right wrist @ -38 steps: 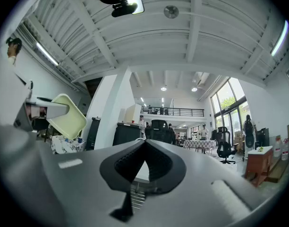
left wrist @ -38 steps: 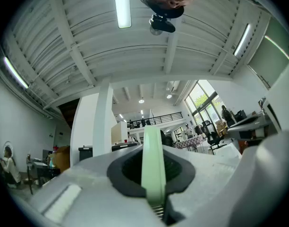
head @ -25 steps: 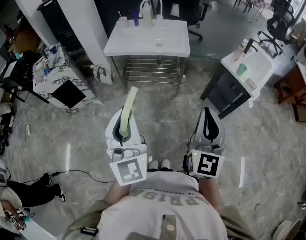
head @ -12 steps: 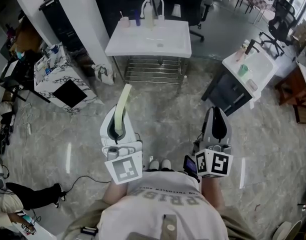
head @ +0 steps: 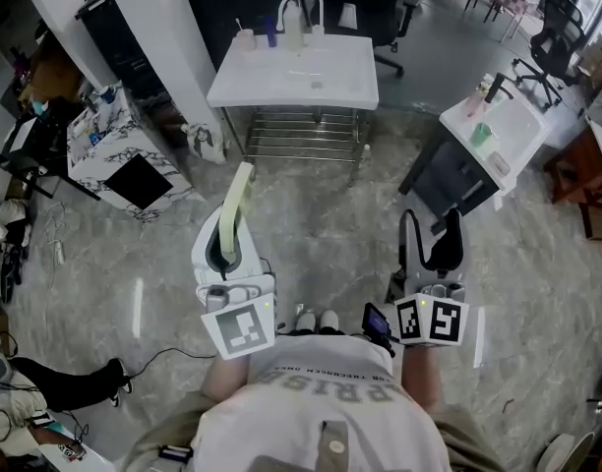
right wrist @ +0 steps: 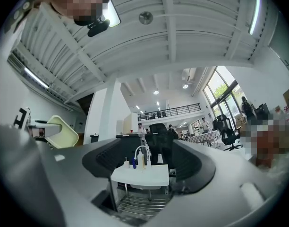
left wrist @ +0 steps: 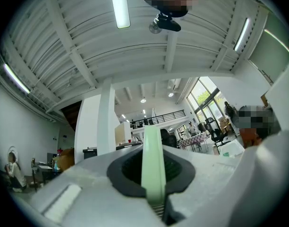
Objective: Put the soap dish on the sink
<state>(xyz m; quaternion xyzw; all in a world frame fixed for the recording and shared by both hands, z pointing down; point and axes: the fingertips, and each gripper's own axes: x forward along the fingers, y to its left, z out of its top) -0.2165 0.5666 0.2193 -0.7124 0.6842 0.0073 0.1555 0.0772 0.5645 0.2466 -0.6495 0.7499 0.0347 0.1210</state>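
Observation:
A pale green soap dish [head: 238,205] stands on edge between the jaws of my left gripper [head: 227,239], which is shut on it. The left gripper view shows the dish [left wrist: 152,169] as a narrow green strip pinched in that gripper [left wrist: 153,193]. My right gripper [head: 431,226] hangs over the floor at the right; its jaws are opening and nothing is between them. The white sink [head: 281,98] stands well ahead, with a curved faucet [head: 299,3] and small bottles on its back edge. Between the right gripper's [right wrist: 149,167] jaws I see the sink [right wrist: 156,176] far off, and the dish [right wrist: 59,132] at the left.
A metal rack [head: 301,136] sits under the sink. A second washstand [head: 493,131] stands at the right, with black office chairs [head: 547,57] behind it. A white patterned box [head: 114,155] and a white column [head: 153,28] are at the left. A cable [head: 153,342] crosses the marble floor.
The right gripper's jaws went from shut to wide apart, and it shifted a little to the right. The left gripper, still gripping the soap dish, drifted slightly left.

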